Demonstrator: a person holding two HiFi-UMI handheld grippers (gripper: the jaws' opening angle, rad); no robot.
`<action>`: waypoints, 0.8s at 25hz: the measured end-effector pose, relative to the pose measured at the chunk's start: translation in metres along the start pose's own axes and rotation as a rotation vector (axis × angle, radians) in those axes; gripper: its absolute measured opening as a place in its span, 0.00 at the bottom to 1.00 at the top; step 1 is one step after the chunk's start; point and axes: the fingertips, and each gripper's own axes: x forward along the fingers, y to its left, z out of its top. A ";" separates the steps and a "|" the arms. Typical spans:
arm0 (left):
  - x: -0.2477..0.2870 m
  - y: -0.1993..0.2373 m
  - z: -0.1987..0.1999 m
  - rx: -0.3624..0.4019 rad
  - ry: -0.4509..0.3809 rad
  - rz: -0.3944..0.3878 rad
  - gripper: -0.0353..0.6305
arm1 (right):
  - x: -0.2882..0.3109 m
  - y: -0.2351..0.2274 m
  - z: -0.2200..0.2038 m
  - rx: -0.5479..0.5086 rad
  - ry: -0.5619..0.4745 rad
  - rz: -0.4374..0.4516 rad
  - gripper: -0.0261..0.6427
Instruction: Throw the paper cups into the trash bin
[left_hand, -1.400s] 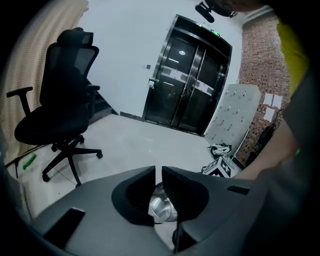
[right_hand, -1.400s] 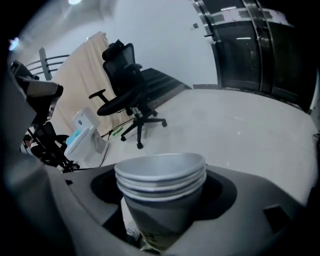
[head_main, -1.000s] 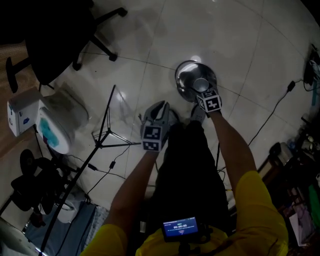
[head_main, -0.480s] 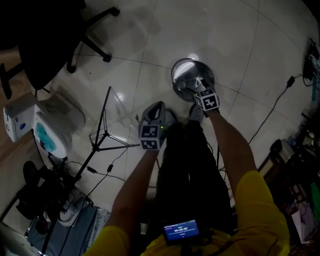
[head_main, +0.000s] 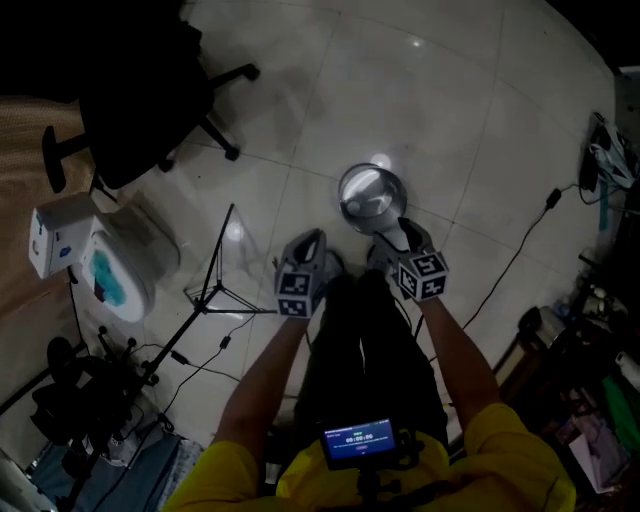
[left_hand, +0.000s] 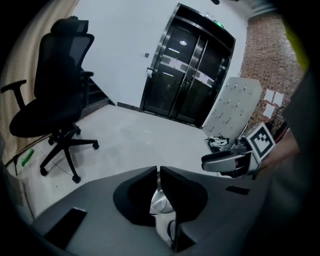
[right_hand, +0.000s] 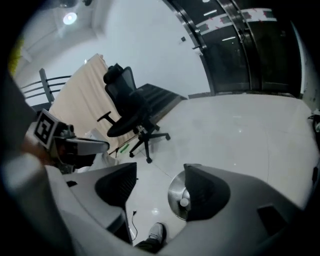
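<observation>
A round shiny metal trash bin stands on the pale tiled floor just ahead of the person's feet. Down inside it lies a small white paper cup, seen in the right gripper view. My right gripper hangs on the near side of the bin. Its jaws are apart and closing, with nothing between them. My left gripper hovers left of the bin, shut and empty. In the left gripper view a sliver of the bin shows below the tips.
A black office chair stands at the far left. A thin black stand rises between it and the person. A white box and a pale bucket sit left. A cable crosses the floor right. Dark glass doors lie beyond.
My right gripper has drawn back from over the bin's mouth toward the person, so the whole rim shows. The left gripper has hardly moved.
</observation>
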 end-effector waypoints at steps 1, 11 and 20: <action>-0.014 -0.006 0.013 0.003 -0.009 -0.008 0.08 | -0.023 0.013 0.014 -0.005 -0.019 -0.001 0.44; -0.087 -0.044 0.095 -0.059 -0.121 -0.022 0.15 | -0.115 0.038 0.119 0.007 -0.160 -0.077 0.05; -0.099 -0.061 0.096 -0.041 -0.084 -0.081 0.30 | -0.098 0.024 0.103 0.004 -0.104 -0.084 0.05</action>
